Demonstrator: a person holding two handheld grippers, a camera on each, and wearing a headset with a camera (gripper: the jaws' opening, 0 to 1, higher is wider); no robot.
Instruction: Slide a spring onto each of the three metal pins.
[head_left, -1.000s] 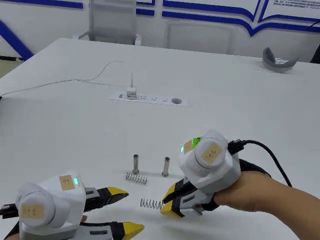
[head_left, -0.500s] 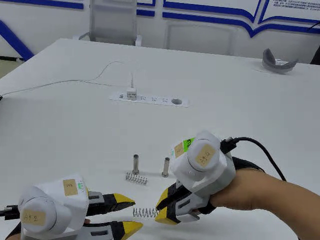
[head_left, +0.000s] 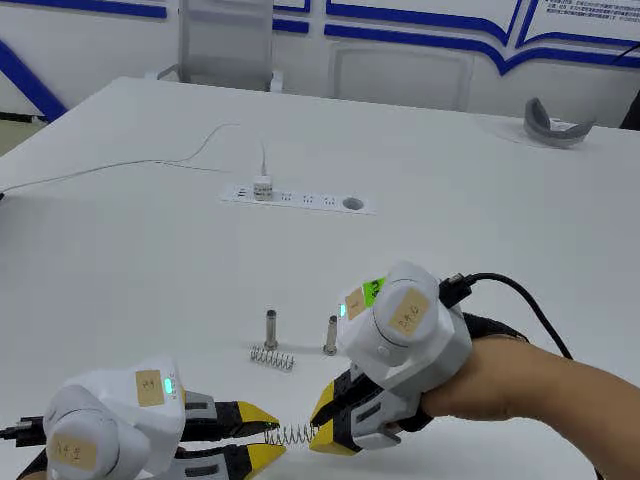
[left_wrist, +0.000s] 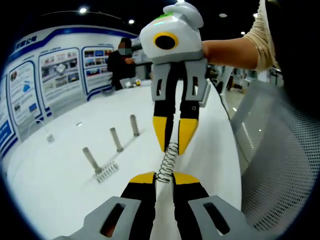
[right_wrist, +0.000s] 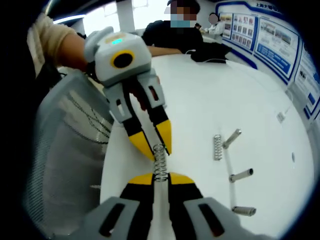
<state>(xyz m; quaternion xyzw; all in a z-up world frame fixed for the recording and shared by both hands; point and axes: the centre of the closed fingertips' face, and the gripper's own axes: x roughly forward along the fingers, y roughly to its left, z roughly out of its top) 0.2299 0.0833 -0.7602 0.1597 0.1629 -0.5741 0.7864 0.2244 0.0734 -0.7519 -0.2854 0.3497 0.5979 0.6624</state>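
Head view: just above the white table (head_left: 150, 250), the left gripper (head_left: 270, 437) and right gripper (head_left: 320, 430) meet tip to tip, with a thin coiled metal spring (head_left: 292, 433) bridging them. Two short grey metal pins (head_left: 271, 328) stand upright beyond (a second loose spring (head_left: 272, 357) lies at their feet).

Left gripper view: its jaws are narrowed onto the spring's near end, and the right gripper pinches the far end.

Right gripper view: its jaws nip the near end; three pins line up to the right.

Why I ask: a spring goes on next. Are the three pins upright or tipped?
Upright: all three pins stand on end on the table in the left gripper view; none lies flat.
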